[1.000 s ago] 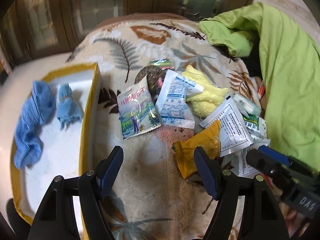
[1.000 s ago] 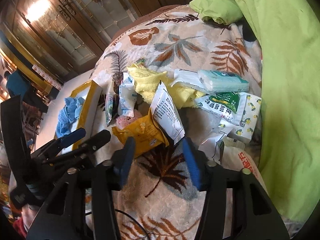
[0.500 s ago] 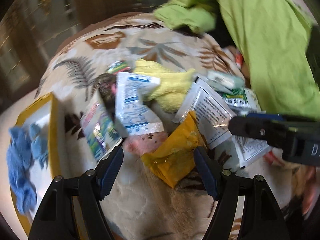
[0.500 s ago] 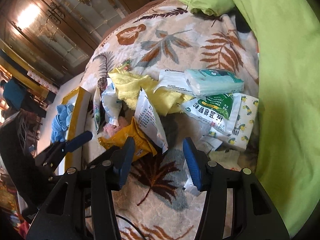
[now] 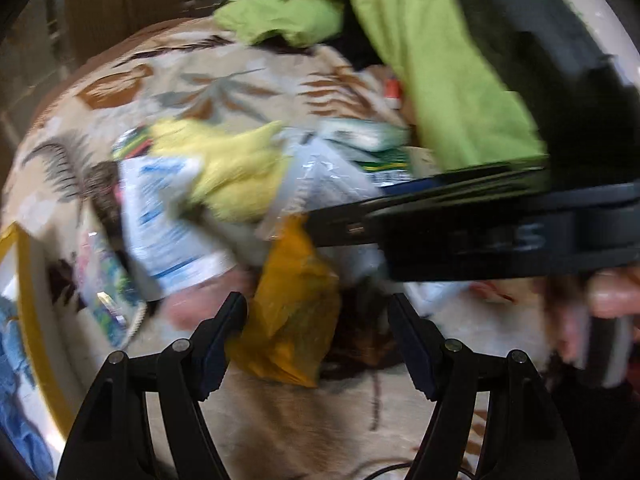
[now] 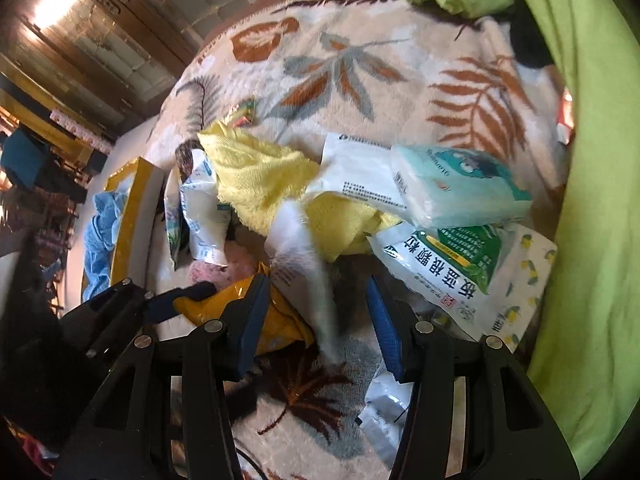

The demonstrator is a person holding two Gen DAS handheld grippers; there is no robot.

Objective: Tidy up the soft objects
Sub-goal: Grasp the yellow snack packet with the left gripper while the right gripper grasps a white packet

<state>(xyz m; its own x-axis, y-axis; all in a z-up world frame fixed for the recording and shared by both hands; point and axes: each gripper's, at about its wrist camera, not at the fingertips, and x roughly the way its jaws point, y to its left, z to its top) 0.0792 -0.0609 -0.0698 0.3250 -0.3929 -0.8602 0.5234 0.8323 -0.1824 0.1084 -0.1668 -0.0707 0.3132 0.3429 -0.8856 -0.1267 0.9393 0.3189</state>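
Now I am holding both my left gripper (image 5: 316, 332) and right gripper (image 6: 316, 324) wide open and empty around the crinkled orange plastic pouch (image 5: 292, 312), lying beside the yellow-rimmed white tray (image 6: 128, 216), because it looks easiest to pinch.

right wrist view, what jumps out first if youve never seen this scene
A heap of packets lies mid-blanket around a bright yellow towel, with a pale teal tissue pack on top at the right. A lime green sheet fills the right edge. Nearest, the open right gripper straddles a white sachet beside an orange packet.
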